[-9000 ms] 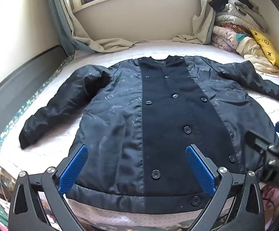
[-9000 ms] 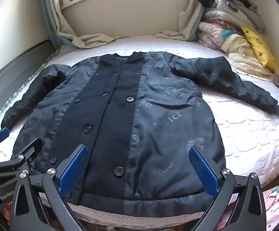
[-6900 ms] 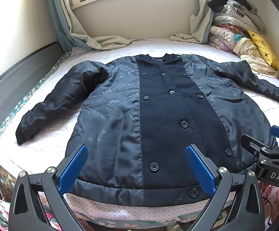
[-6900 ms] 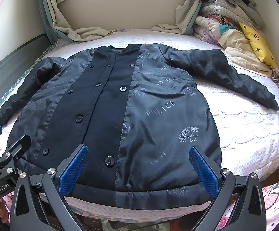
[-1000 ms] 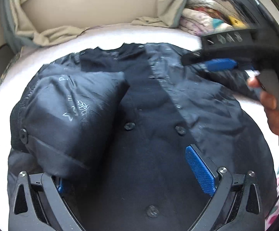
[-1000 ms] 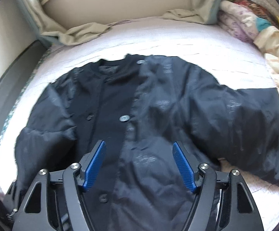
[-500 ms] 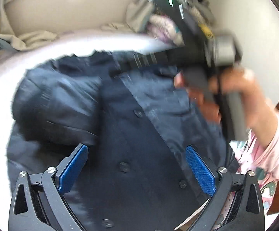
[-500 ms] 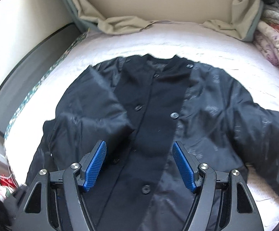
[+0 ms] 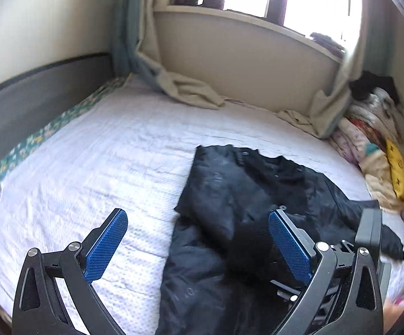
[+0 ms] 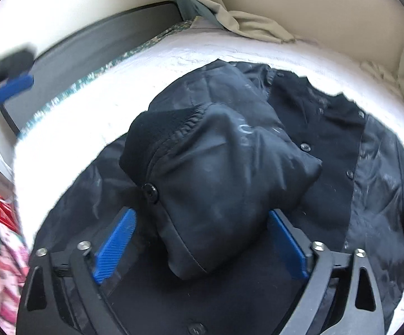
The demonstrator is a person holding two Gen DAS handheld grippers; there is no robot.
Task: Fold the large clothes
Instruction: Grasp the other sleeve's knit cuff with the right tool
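**A:** Which fold step is this? Going left to right: the left gripper (image 9: 197, 244) has its jaws spread wide with nothing in them, over the bare bed (image 9: 90, 173) just left of the coat (image 9: 246, 212). The right gripper (image 10: 199, 243) is right above the coat, jaws spread too, and the folded-in sleeve (image 10: 215, 173) bulges up between the blue pads. I can't tell if the pads touch it, but it doesn't look pinched.

**B:** I'd say one sleeve is folded across the chest and the other isn't done. In the right view the far sleeve runs off the right edge, so I'm judging that one still lies out. The next move probably needs that cuff pinched and carried across the button strip, keeping the first sleeve from sliding off.

**A:** Which way does it point?

**B:** Collar (image 10: 324, 95) away toward the window wall, hem toward the camera. So the long axis runs near to far down the bed, front side up, buttons showing.
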